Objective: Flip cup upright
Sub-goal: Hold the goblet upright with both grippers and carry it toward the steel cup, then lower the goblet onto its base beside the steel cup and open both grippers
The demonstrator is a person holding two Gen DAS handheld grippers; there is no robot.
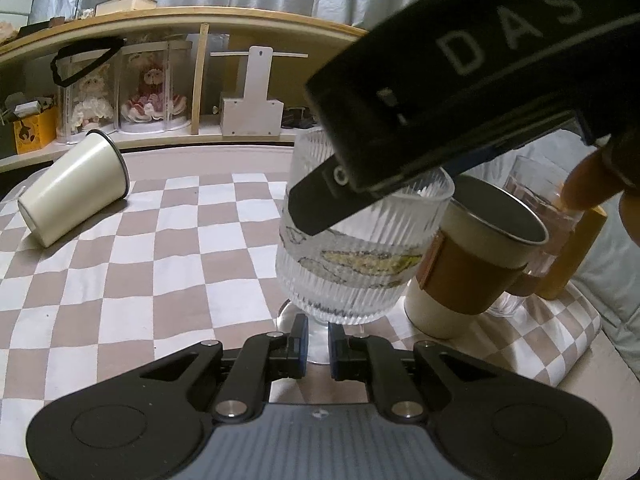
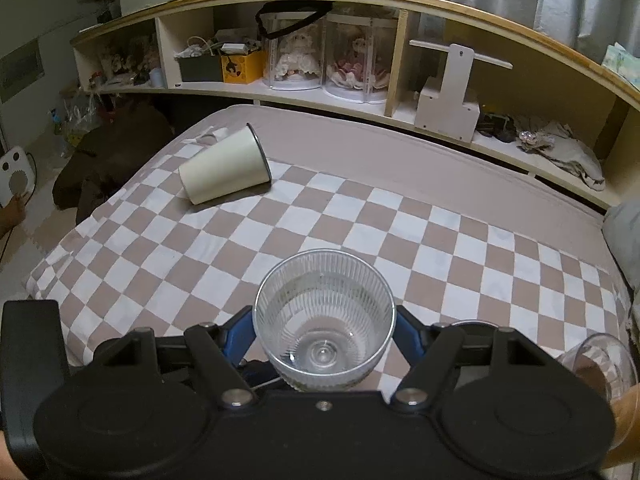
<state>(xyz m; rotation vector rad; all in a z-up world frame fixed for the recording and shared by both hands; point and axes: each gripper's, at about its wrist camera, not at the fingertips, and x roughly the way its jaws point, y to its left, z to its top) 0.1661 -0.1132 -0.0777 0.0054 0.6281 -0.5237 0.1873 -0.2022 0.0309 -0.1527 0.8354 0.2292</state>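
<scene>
A ribbed clear glass goblet point(image 1: 352, 240) stands upright on the checked cloth, with its mouth up. My left gripper point(image 1: 318, 344) is shut on its stem just above the foot. My right gripper point(image 2: 324, 332) comes from above and holds the bowl of the goblet point(image 2: 324, 320) between its blue fingers point(image 2: 236, 332); its black body point(image 1: 460, 80) fills the upper right of the left wrist view. A cream metal cup point(image 1: 76, 192) lies on its side at the far left, and it also shows in the right wrist view point(image 2: 224, 164).
A cream cup with a brown sleeve point(image 1: 476, 264) and a clear glass mug point(image 1: 540, 216) stand upright to the right of the goblet. A wooden shelf point(image 2: 360, 96) with doll cases runs along the back. The checked cloth point(image 2: 160, 248) covers the bed.
</scene>
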